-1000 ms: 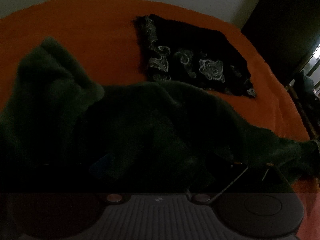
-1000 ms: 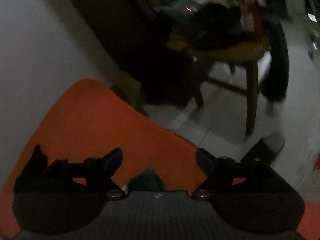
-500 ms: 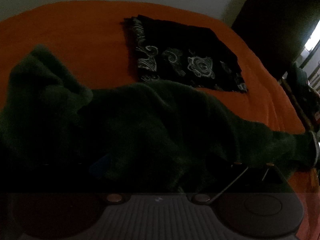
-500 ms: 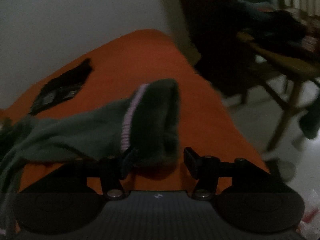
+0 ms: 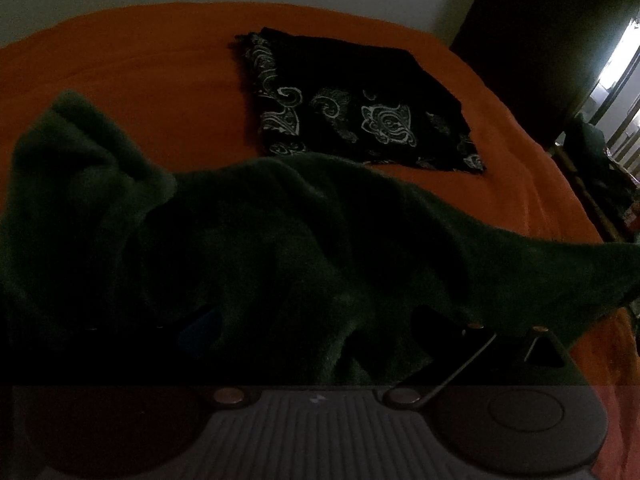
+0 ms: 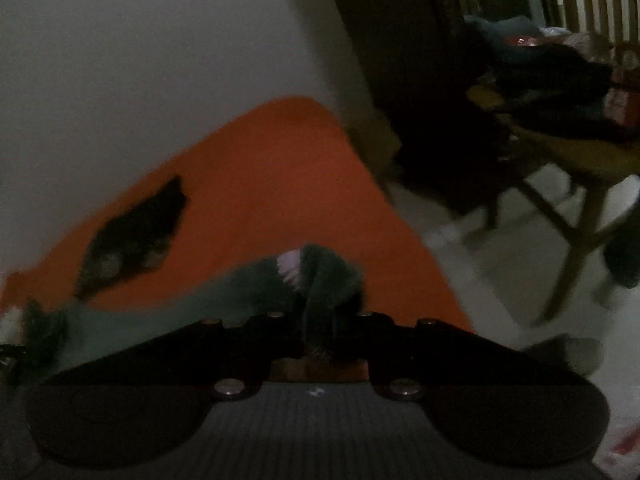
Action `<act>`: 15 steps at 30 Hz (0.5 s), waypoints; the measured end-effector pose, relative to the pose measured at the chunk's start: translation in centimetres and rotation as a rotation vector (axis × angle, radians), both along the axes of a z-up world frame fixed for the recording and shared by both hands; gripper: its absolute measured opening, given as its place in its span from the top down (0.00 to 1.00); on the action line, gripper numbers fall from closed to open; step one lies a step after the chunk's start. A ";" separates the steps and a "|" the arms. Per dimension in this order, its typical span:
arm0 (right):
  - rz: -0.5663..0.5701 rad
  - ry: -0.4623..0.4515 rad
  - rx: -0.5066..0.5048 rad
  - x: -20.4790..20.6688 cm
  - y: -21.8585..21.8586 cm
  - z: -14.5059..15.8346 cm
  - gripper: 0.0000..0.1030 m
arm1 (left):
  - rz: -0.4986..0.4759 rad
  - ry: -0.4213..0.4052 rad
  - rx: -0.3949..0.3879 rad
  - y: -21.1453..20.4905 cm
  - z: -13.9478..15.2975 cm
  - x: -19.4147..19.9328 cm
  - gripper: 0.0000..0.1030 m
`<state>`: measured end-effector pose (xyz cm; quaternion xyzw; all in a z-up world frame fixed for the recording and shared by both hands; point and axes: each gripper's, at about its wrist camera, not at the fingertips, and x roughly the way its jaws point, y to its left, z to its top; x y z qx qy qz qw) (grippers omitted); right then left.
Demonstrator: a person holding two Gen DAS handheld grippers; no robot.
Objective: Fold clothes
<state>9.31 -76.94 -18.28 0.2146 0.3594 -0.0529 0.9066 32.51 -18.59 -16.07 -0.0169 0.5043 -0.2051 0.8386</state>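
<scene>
On orange bed: right tool closing, pinching green garment; no readable writing.

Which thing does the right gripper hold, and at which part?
The right gripper is closing on the green garment, at the sleeve end with the pale cuff.

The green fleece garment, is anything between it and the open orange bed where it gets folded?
The black patterned cloth lies farther back on the orange bed, apart from the green fleece garment. Nothing visible blocks the cover beside it. The right hand-held gripper is closing on its cuff.
</scene>
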 end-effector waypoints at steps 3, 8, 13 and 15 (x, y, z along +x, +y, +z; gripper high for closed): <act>-0.009 0.143 -0.096 2.3 1.0 -1.2 0.52 | 0.001 0.004 0.008 -0.2 -0.3 0.2 0.00; 0.020 0.244 -0.128 3.5 3.2 -3.6 0.44 | 0.000 -0.022 0.025 -0.4 0.2 0.1 0.00; -0.183 0.128 -0.192 0.5 4.5 -0.5 0.43 | 0.022 -0.033 0.024 0.7 0.7 0.5 0.00; -0.211 0.038 -0.226 0.1 6.7 1.2 0.41 | 0.038 -0.030 0.024 1.2 0.7 0.8 0.00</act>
